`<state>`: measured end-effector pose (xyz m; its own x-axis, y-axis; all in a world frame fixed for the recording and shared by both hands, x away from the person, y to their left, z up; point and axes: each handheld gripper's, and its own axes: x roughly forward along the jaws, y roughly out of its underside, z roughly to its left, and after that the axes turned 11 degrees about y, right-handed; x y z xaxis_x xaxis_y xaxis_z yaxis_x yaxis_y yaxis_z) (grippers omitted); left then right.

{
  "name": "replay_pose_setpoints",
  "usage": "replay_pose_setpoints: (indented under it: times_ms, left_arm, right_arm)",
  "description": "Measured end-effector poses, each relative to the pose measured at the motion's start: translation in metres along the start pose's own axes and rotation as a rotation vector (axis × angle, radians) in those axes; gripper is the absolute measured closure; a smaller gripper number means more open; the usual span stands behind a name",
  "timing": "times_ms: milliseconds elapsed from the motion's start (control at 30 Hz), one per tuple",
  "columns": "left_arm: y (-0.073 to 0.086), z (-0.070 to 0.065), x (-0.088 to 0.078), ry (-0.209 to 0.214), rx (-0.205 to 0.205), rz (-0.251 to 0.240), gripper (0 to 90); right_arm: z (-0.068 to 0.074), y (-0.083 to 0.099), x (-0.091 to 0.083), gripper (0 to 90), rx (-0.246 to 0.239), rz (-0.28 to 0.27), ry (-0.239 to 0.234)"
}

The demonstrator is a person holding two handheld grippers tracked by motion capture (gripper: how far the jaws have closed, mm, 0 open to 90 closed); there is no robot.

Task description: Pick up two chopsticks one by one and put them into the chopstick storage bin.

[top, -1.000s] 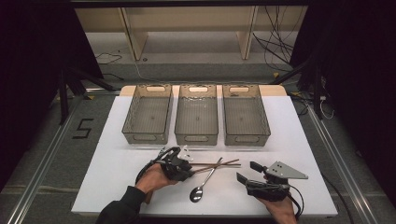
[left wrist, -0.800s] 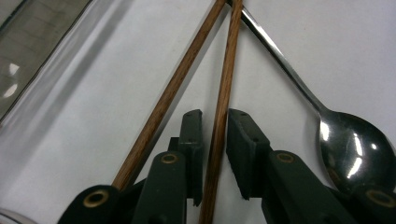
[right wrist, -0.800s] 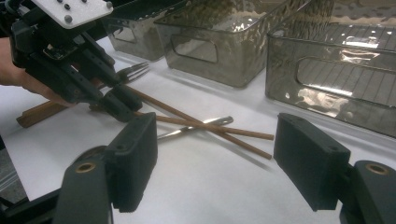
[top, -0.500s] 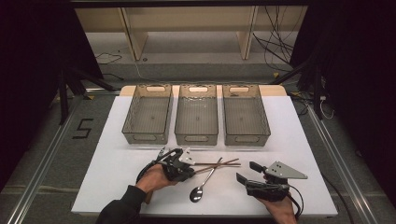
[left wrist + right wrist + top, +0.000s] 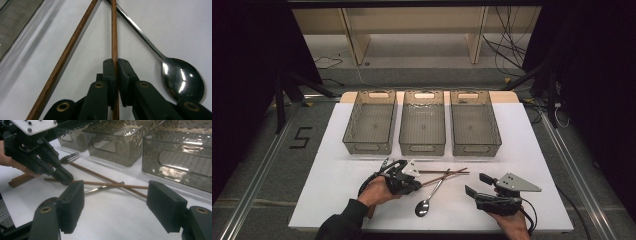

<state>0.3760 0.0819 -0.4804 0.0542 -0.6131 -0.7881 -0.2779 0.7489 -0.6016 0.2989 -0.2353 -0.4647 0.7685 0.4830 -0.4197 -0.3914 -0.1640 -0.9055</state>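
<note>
Left claw [image 5: 116, 67] pinching one wooden chopstick [image 5: 114, 30] near its end, flat on the white table [image 5: 337, 175].
Jaws have just been closing and now clamp the stick between the pads. The chopstick looks light, stiff, thin and smooth, so it may roll or pivot in the grip; holding this near the end lets the far tip swing, nearer the middle would be steadier. The second chopstick [image 5: 70, 52] lies just beside it, and the spoon [image 5: 183, 80] handle crosses both. Right claw [image 5: 115, 205] rests open and empty on the table, off to the side. Three clear bins [image 5: 422, 125] stand behind.
</note>
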Motion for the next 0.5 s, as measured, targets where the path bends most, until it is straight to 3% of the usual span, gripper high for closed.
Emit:
replay_pose_setpoints:
  times_ms: [500]
  left_arm:
    - [-0.001,0.002,-0.024,-0.026,-0.010,-0.065,84.6]
  right_arm:
    - [0.000,0.000,0.000,31.2,0.001,0.002,-0.003]
